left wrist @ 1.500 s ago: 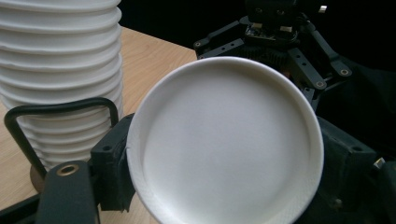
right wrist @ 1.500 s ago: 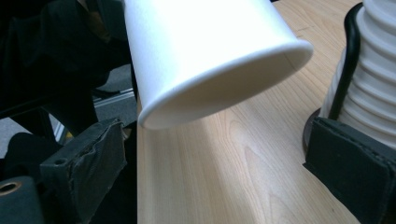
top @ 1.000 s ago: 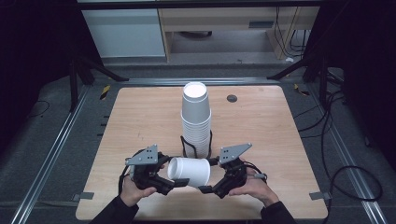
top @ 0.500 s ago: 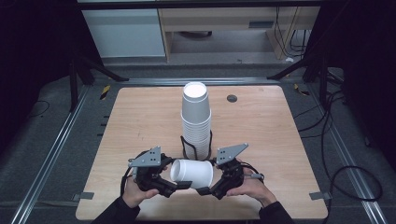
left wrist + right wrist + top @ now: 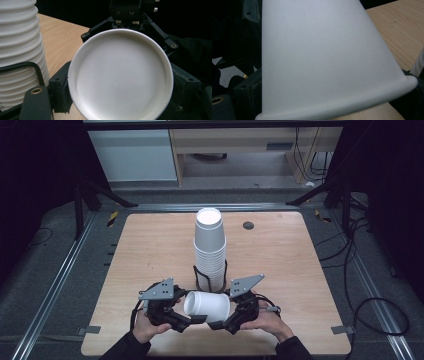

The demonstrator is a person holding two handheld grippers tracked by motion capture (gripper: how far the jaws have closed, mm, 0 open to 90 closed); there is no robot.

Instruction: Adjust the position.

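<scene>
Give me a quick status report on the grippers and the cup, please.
Left gripper and right gripper flank a single white paper cup, lying sideways between them. Grip unconfirmed. Stack of cups in its black wire holder stands close behind.

A wooden worktop sits on a grey floor; a small dark round spot lies near its far edge; black cables curl on the floor at the right; a white cabinet stands behind.
</scene>
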